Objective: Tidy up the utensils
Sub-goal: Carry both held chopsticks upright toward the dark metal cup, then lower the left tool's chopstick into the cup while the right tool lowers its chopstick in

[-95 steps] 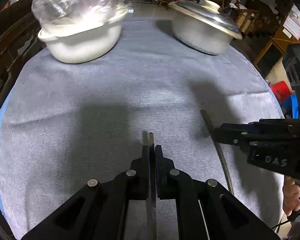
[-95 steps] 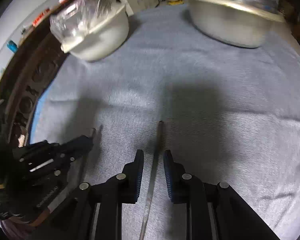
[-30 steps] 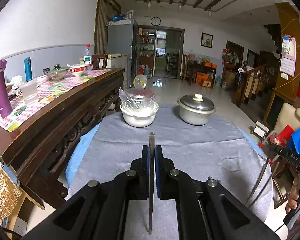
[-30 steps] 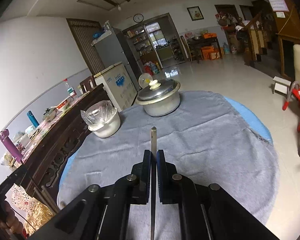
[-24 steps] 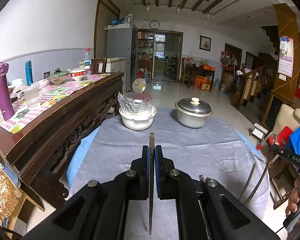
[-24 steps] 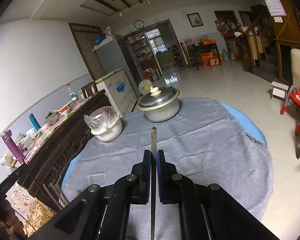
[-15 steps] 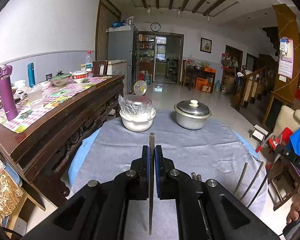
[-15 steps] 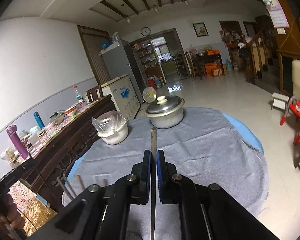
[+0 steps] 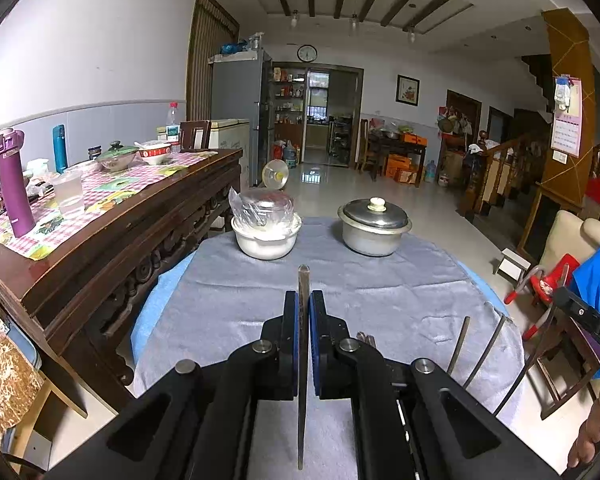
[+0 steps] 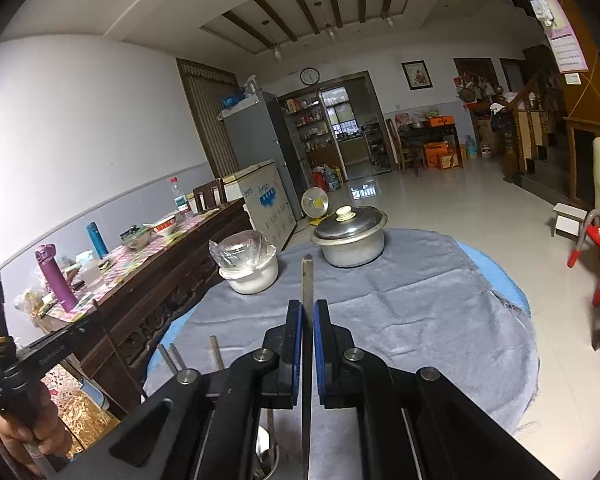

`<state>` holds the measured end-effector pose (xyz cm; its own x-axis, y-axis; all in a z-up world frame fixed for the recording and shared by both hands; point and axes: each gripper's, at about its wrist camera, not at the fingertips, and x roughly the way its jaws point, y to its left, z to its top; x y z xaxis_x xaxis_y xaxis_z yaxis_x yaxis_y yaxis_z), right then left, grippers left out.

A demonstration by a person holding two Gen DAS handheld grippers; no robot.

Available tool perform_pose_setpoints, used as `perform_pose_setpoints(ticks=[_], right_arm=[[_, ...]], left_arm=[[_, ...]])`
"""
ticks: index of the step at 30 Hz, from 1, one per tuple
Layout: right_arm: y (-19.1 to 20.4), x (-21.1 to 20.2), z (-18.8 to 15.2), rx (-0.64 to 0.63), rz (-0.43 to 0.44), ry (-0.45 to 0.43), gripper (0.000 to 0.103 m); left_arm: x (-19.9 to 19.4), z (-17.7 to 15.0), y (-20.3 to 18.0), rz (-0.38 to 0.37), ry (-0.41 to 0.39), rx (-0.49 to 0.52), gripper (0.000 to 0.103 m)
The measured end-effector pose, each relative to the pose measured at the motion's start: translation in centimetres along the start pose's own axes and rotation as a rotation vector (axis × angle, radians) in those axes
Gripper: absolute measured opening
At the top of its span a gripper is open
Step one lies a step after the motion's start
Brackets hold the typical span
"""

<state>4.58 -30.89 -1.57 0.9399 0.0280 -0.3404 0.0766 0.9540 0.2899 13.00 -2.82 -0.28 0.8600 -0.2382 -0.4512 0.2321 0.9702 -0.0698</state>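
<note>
Above the grey-clothed table (image 9: 236,308), each gripper, left (image 9: 303,316) and right (image 10: 307,320), stayed clamped on a flat metal utensil (image 9: 302,280), best lowered upright and slowly among the standing handles (image 9: 458,346) nearby.

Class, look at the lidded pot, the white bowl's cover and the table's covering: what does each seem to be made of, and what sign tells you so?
Lidded pot: likely aluminium or steel, dull silvery grey with soft reflections on the lid. White bowl's cover: thin clear plastic, crinkled and glinting. Table's covering: grey cloth, matte and softly napped, with a frayed edge.
</note>
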Motion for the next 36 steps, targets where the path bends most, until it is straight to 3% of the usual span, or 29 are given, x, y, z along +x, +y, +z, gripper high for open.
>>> perform_pose_setpoints(ticks=[16, 36], right_arm=[[0.9, -1.5, -0.6, 0.016, 0.052, -0.012, 0.007], [2.3, -2.3, -0.7, 0.035, 0.099, -0.068, 0.007]], left_arm=[[-1.2, -0.8, -0.9, -0.051, 0.033, -0.025, 0.005], [-5.0, 0.8, -1.6, -0.169, -0.028, -0.072, 0.005]])
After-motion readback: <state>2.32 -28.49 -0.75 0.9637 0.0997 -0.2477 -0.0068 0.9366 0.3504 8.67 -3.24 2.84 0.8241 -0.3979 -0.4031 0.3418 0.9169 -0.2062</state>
